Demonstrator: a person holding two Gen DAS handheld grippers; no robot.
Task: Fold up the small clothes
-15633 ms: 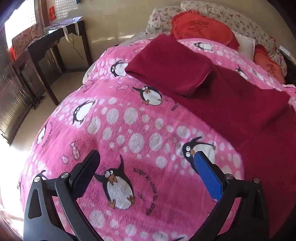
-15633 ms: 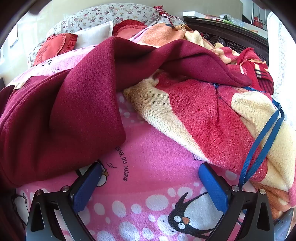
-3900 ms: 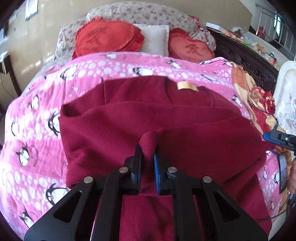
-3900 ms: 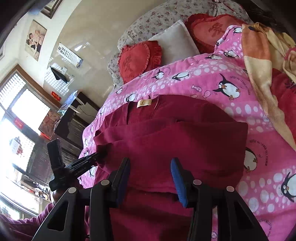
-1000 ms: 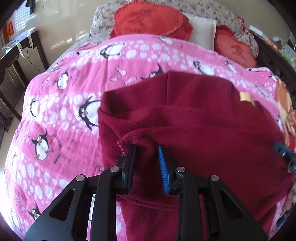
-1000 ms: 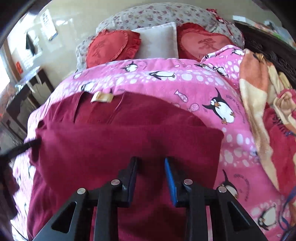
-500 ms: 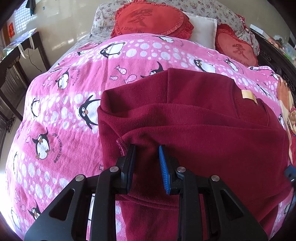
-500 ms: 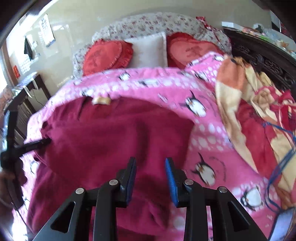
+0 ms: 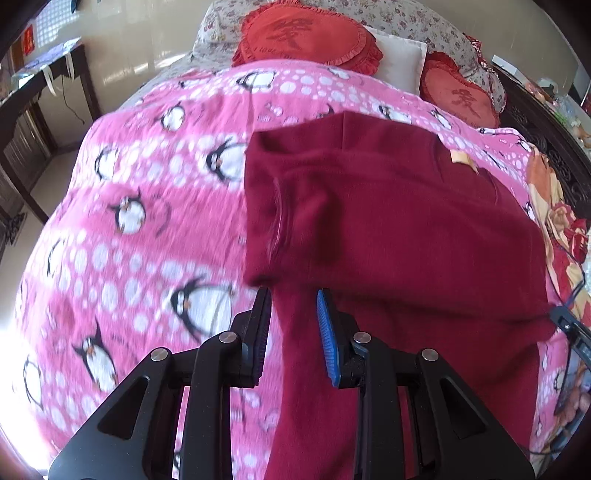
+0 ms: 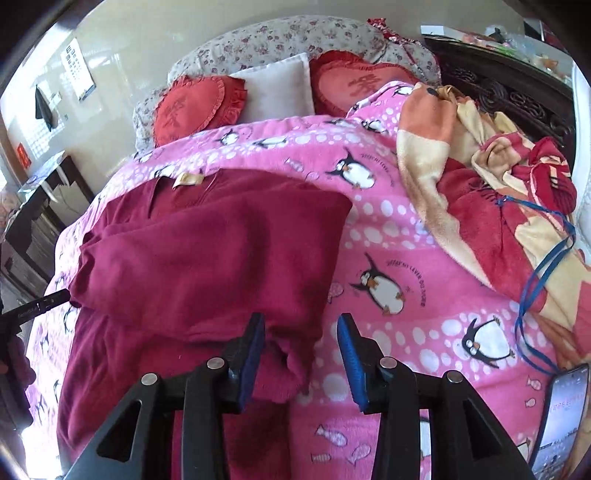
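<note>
A dark red garment (image 9: 399,229) lies partly folded on a pink penguin blanket (image 9: 140,206), with a tan label (image 9: 460,158) near its far edge. My left gripper (image 9: 293,321) is open and empty at the garment's near left fold; cloth runs between the fingers but is not pinched. In the right wrist view the garment (image 10: 207,258) fills the left half. My right gripper (image 10: 301,354) is open and empty over the garment's near right corner. The left gripper's tip (image 10: 40,304) shows at the far left there.
Red heart cushions (image 9: 306,33) and a white pillow (image 10: 277,88) lie at the bed head. A crumpled orange and red blanket (image 10: 491,206) with a blue strap (image 10: 543,266) lies right. A phone (image 10: 561,413) lies at the near right. A dark desk (image 9: 33,96) stands left.
Both grippers have opened wider and let go of the garment's folded edge. They have pulled back toward the near side, the left drifting left and the right drifting right.
</note>
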